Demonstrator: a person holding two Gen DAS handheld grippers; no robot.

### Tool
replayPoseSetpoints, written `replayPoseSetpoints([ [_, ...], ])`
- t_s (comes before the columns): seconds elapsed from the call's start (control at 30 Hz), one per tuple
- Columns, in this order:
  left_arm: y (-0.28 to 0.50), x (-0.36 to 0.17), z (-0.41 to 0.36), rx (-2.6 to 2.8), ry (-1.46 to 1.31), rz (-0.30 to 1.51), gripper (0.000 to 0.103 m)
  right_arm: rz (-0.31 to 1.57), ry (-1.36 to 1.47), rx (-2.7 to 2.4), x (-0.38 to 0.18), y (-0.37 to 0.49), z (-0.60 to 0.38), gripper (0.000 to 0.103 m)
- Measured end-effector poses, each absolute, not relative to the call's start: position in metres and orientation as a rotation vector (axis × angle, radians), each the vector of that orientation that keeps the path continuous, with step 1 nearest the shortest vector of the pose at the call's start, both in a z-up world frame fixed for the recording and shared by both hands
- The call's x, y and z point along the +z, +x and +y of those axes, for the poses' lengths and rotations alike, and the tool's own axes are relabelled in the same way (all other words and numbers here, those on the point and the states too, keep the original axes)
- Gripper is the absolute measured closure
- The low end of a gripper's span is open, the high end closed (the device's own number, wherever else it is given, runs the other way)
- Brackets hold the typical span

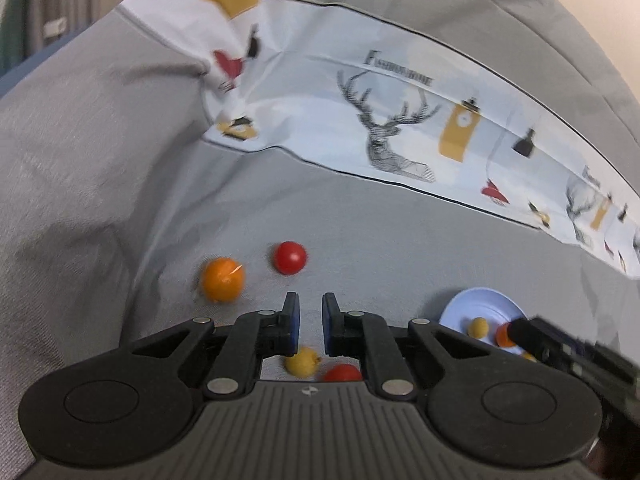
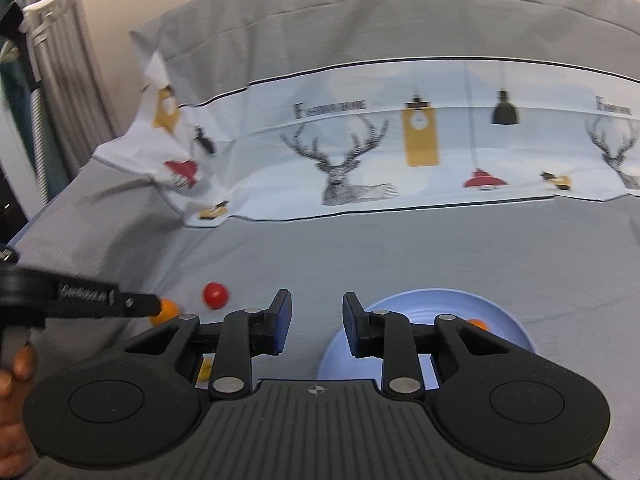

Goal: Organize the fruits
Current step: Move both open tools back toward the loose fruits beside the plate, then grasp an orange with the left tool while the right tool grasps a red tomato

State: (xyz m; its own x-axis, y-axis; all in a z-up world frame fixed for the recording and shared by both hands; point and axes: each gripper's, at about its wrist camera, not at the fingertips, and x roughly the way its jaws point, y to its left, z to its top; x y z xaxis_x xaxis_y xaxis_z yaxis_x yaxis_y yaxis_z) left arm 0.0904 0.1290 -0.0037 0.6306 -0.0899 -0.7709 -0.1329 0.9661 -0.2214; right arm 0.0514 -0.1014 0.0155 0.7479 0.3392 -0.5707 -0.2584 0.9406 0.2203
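On the grey bed sheet lie an orange [image 1: 222,279], a red fruit [image 1: 290,257], a yellow fruit [image 1: 303,362] and a second red fruit [image 1: 342,373], the last two under my left gripper [image 1: 311,326]. That gripper is open and empty above them. A light blue plate [image 1: 482,307] at the right holds a small yellow fruit [image 1: 478,327] and an orange fruit [image 1: 503,335]. In the right wrist view my right gripper [image 2: 313,326] is open and empty beside the plate [image 2: 508,322]. The orange [image 2: 165,312] and red fruit [image 2: 215,295] lie to its left.
A patterned pillow [image 2: 400,152] with deer and lamp prints lies across the bed behind the fruits. A grey cover [image 2: 360,12] rises behind it. A curtain [image 2: 64,80] hangs at the far left.
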Motion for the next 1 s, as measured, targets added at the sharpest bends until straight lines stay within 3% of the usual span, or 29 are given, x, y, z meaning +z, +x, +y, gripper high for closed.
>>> replayPoseSetpoints([
  [0.57, 0.103, -0.02, 0.155, 0.117, -0.392, 0.971, 0.085, 0.741, 0.015, 0.486, -0.016, 0.054, -0.04, 0.071],
  [0.63, 0.105, -0.026, 0.166, 0.142, -0.47, 0.991, 0.074, 0.772, 0.008, 0.498, -0.022, 0.057, -0.033, 0.067],
  [0.83, 0.116, -0.04, 0.187, 0.196, -0.586, 1.035, 0.065, 0.817, -0.079, 0.507, -0.034, 0.06, -0.005, 0.048],
  [1.0, 0.13, -0.043, 0.192, 0.237, -0.538, 1.022, 0.048, 0.854, -0.13, 0.499, -0.044, 0.063, 0.009, 0.046],
])
